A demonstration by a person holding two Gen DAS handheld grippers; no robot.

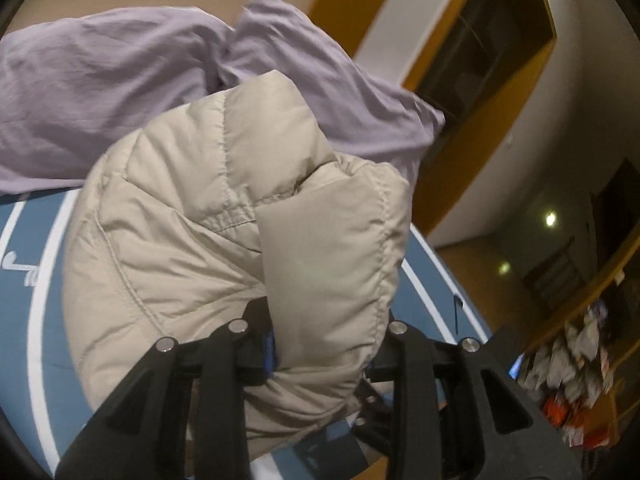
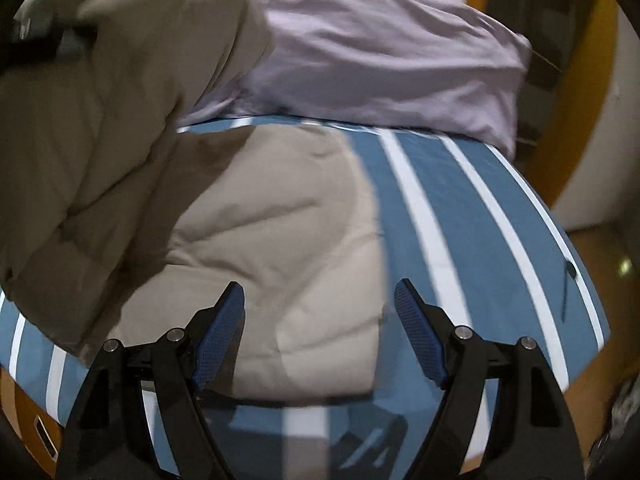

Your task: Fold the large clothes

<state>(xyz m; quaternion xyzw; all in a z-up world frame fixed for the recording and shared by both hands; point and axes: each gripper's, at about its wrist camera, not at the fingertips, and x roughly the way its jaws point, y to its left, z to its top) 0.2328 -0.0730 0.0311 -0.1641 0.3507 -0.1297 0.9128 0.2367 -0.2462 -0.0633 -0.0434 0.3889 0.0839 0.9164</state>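
Folding the beige jacket (image 1: 240, 220) over itself.
Left tongs (image 1: 320, 344) clamp its lifted edge to carry it across; right tongs (image 2: 320, 332) wait wide apart above the table (image 2: 480, 220).

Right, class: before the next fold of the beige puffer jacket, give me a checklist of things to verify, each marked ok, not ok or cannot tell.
1. Left tongs clamped on the beige puffer jacket: ok.
2. Right tongs open and free: ok.
3. Lower jacket layer lies flat on the blue striped surface: ok.
4. Lilac garment clear of the jacket: not ok, they overlap at the back.
5. Lifted part's edges aligned with the lower layer: cannot tell.
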